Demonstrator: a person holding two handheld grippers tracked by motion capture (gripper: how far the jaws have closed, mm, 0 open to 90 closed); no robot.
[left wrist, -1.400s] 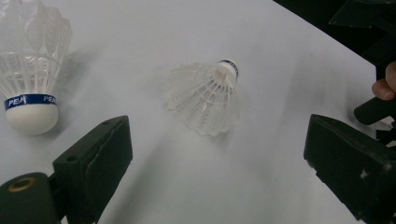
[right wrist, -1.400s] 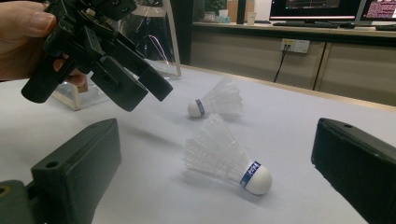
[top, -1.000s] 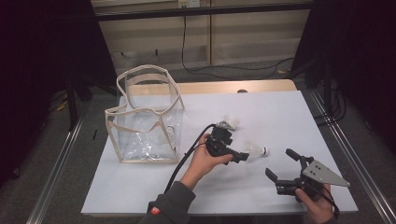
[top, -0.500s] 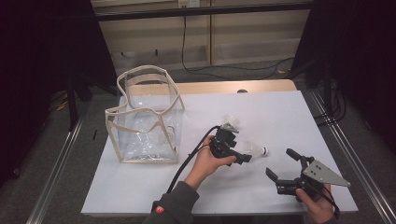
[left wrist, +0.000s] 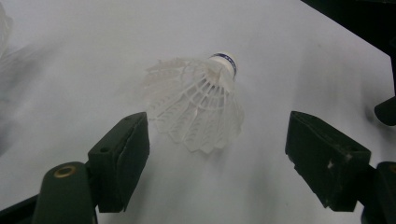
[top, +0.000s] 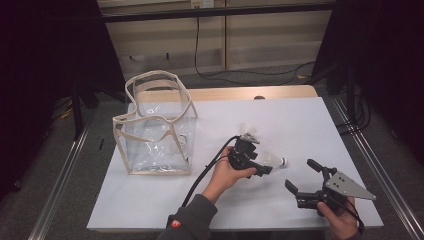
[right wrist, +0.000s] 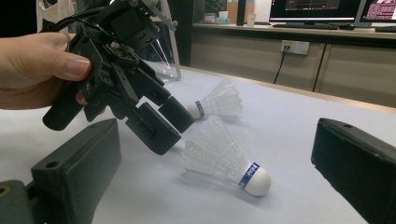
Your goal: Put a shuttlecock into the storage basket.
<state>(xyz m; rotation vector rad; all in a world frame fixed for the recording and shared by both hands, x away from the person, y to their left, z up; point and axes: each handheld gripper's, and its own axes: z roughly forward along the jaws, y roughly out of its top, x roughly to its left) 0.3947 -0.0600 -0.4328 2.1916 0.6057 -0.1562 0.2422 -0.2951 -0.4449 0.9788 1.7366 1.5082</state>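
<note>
A white feather shuttlecock (left wrist: 201, 100) with a blue-banded cork lies on its side on the white table (top: 300, 120). My left gripper (left wrist: 219, 128) points down at it, jaws on either side of the feather skirt without touching. The jaws have just been closing and still stand wide. The same shuttlecock (top: 276, 161) lies right of the left gripper (top: 261, 161) in the high view. My right gripper (top: 301, 174) rests open near the front right, facing the shuttlecock (right wrist: 224, 158) and the left gripper (right wrist: 159, 121).
A second shuttlecock (top: 248, 129) lies just behind the left gripper, also in the right gripper view (right wrist: 217, 102). A clear plastic bag with beige trim (top: 155, 130) stands open on the table's left. Dark floor and metal rails surround the table.
The left gripper has edged to the right, toward the shuttlecock, and lower over it. The right gripper has stayed where it was.
</note>
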